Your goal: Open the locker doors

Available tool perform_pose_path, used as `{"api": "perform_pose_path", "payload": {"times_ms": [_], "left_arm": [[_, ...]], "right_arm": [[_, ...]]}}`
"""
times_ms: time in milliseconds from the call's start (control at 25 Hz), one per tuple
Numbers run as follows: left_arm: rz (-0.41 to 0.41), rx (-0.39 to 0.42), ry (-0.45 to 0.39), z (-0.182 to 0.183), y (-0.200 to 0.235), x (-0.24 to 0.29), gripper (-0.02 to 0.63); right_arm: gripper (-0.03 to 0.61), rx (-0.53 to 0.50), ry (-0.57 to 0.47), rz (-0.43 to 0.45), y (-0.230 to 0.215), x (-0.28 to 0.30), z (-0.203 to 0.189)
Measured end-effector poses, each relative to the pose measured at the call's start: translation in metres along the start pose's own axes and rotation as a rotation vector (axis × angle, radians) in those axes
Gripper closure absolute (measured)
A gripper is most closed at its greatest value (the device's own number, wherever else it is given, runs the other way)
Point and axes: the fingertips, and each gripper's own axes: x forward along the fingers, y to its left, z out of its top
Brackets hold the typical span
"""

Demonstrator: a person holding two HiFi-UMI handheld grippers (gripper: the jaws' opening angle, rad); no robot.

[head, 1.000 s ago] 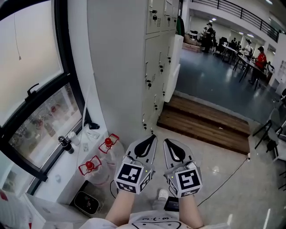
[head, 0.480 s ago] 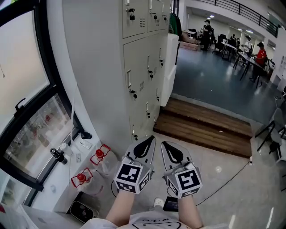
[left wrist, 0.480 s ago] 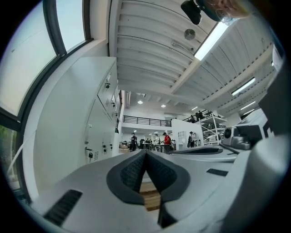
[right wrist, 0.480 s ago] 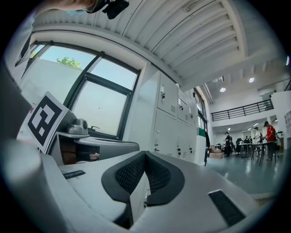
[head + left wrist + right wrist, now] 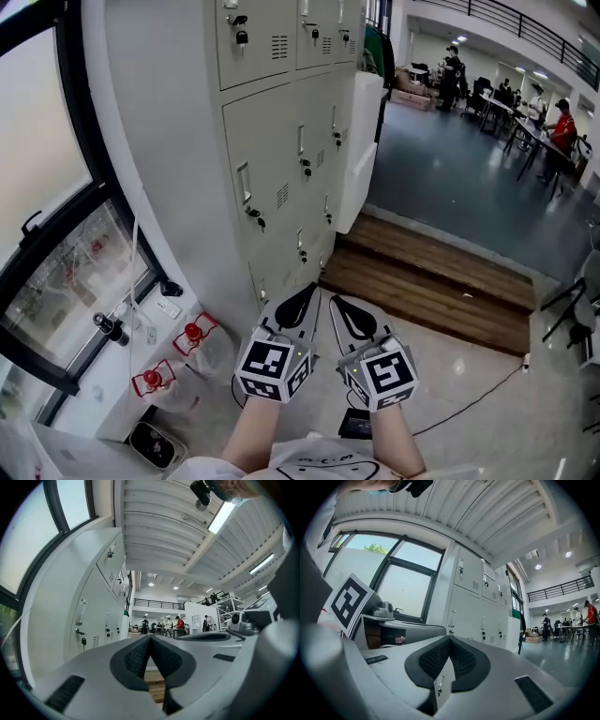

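A bank of pale grey lockers (image 5: 281, 150) stands ahead and to the left, each door with a small handle and a hanging key (image 5: 248, 211). Farther along the row one door (image 5: 361, 150) stands swung out. Both grippers are held side by side at waist height, pointing level, well short of the lockers. My left gripper (image 5: 313, 286) is shut with nothing in it, and my right gripper (image 5: 334, 302) is shut and empty too. In the left gripper view the lockers (image 5: 96, 616) lie to the left of the shut gripper (image 5: 150, 637). In the right gripper view the lockers (image 5: 473, 606) rise behind the shut gripper (image 5: 449, 638).
A low wooden step (image 5: 441, 272) runs across the floor past the lockers. Left of them is a dark-framed window (image 5: 66, 234) with two red-capped water jugs (image 5: 192, 335) below it. A black cable (image 5: 469, 394) trails on the tiles. People sit at tables (image 5: 562, 122) far back.
The whole view has shifted sideways along the locker row: the door fronts now face me more squarely and look closer. Both grippers travelled with me, still side by side and shut.
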Motion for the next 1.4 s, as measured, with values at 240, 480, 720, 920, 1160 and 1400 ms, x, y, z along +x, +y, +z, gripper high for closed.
{"api": "perform_pose_path", "payload": {"times_ms": [240,480,720,920,1160,1400], "left_arm": [[0.050,-0.002,0.037,-0.014,0.007,0.030,0.594],[0.051,0.002,0.085,-0.037,0.015,0.062,0.594],[0.033,0.000,0.075,-0.041,0.031,0.109,0.594],[0.070,0.029,0.093,-0.052,0.065,0.154,0.594],[0.097,0.039,0.134,-0.068,0.114,0.218,0.594],[0.117,0.046,0.164,-0.083,0.162,0.268,0.594]], "right_arm": [[0.565,0.043,0.001,0.040,-0.029,0.013,-0.016],[0.565,0.104,0.017,0.062,-0.050,0.031,-0.044],[0.565,0.116,0.019,0.067,-0.085,0.063,-0.060],[0.565,0.127,0.040,0.062,-0.122,0.107,-0.078],[0.565,0.133,0.096,0.083,-0.162,0.169,-0.108],[0.565,0.138,0.161,0.115,-0.191,0.230,-0.148]]}}
